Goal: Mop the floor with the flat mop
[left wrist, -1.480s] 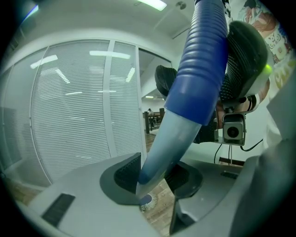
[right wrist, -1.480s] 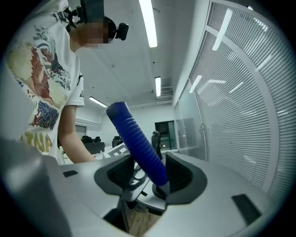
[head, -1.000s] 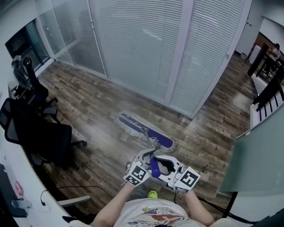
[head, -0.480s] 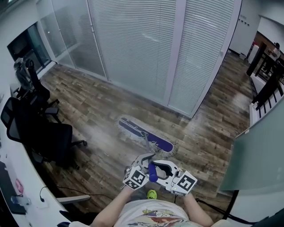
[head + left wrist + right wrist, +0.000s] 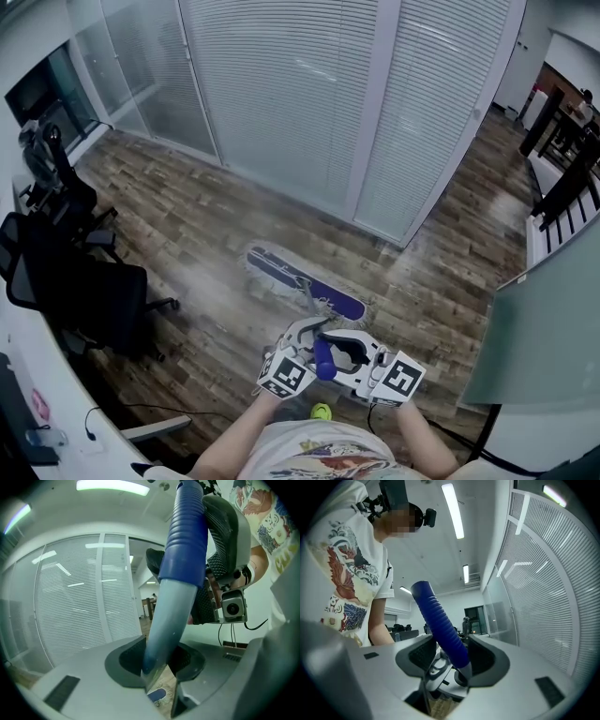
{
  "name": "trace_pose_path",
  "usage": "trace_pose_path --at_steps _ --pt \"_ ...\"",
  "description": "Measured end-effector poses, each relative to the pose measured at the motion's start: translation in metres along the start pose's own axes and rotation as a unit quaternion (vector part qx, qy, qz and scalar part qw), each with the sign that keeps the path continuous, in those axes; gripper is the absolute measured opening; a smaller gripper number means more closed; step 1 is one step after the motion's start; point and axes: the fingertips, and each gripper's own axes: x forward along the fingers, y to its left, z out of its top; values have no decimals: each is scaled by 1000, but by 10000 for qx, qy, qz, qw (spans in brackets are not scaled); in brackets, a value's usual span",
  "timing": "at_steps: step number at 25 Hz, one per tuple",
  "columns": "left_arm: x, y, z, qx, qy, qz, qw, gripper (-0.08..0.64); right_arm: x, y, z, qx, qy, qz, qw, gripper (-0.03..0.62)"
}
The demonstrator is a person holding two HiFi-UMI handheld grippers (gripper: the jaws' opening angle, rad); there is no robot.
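The flat mop's blue mop head (image 5: 305,284) lies flat on the wooden floor (image 5: 206,225) at the middle of the head view, set slantwise from upper left to lower right, just ahead of the person. A pale damp-looking sheen spreads over the boards to its left. Its handle (image 5: 171,616) rises from the head toward the bottom centre of the frame, where both tongs meet on it.

The left tongs (image 5: 307,336) are clenched on the pale blue shaft. In the left gripper view the shaft runs between the two dark pads, with the mop head showing small below them. The right tongs (image 5: 345,352) are clenched higher up, on the ribbed blue grip (image 5: 440,625), which slants up and to the left between their pads in the right gripper view. The two sets of tongs sit just beside each other, their marker cubes turned toward the camera.

A wall of white blinds (image 5: 300,103) fills the top of the head view. Black office chairs (image 5: 84,291) stand at the left, next to a white worktop (image 5: 28,356) along the lower left edge.
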Motion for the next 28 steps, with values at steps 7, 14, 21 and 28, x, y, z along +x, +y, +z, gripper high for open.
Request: trace_pose_path --at_steps 7,14,21,28 --pt "-4 91 -26 148 75 148 9998 54 97 -33 18 -436 -354 243 9981 199" --pt "-8 183 -21 204 -69 13 9998 52 177 -90 43 -278 -140 511 9982 196" --pt "10 224 -17 549 -337 -240 9976 26 202 -136 49 7 78 406 9991 196" --pt "2 248 -9 -168 -745 -875 9932 79 233 -154 55 -62 214 576 9981 196"
